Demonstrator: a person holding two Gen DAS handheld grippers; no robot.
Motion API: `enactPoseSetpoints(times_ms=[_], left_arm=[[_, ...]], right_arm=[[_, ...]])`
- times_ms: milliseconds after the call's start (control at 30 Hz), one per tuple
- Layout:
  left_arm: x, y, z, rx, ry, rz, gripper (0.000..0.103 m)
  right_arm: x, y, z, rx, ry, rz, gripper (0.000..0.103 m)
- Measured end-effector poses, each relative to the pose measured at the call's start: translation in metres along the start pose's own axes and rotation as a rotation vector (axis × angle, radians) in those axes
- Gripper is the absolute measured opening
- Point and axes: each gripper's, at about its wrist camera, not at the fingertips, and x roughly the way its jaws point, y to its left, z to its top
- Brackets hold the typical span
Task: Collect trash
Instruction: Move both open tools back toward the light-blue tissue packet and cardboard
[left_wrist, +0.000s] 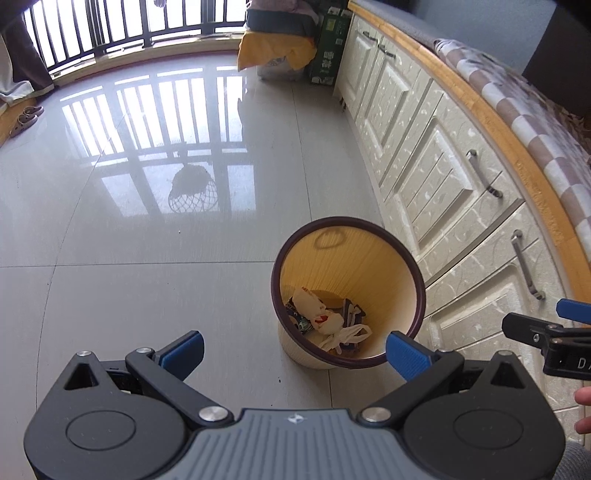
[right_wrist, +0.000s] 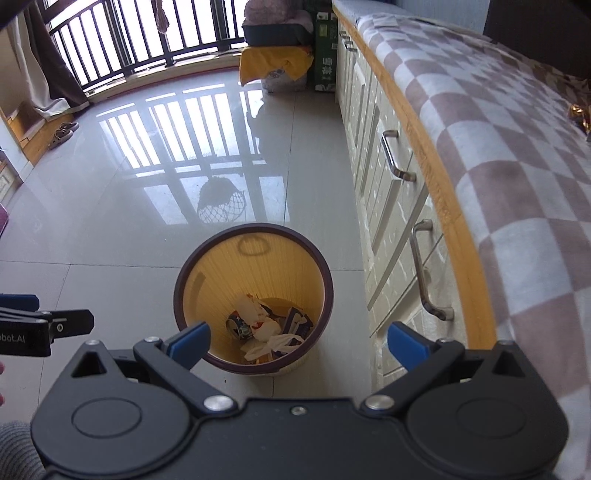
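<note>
A round trash bin (left_wrist: 402, 258) with a dark rim and yellow inside stands on the tiled floor by the cabinets; it also shows in the right wrist view (right_wrist: 218, 266). Crumpled wrappers, white plastic and a crushed can (right_wrist: 240, 328) lie at its bottom (left_wrist: 325, 317). My left gripper (left_wrist: 295, 354) is open and empty, above and just short of the bin. My right gripper (right_wrist: 299, 343) is open and empty, also above the bin's near rim. The right gripper shows at the right edge of the left wrist view (left_wrist: 543, 332). A gold wrapper (right_wrist: 580, 114) lies on the checked cloth.
Cream cabinets with metal handles (right_wrist: 424, 273) run along the right under a wood-edged counter with a checked cloth (right_wrist: 517, 166). A green box (left_wrist: 328, 51) and a yellow-draped stack (left_wrist: 273, 51) stand at the far end. Slippers (left_wrist: 26, 118) lie by the barred window.
</note>
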Motion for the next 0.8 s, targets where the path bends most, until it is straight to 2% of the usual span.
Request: enactPoseSetpoints(times_ms=[467,800], left_arm=[[-0.068,-0.021,-0.012,0.028,-0.149,-0.009,0.103],[-0.099,-0.059,-0.015,0.082,-0.249,-0.044,0.103]], right_arm=[[-0.072,-0.017,-0.01,0.018,-0.136,-0.039,0.103],[-0.13,-0.059,-0.021,0.061,-0.264,-0.076,0.103]])
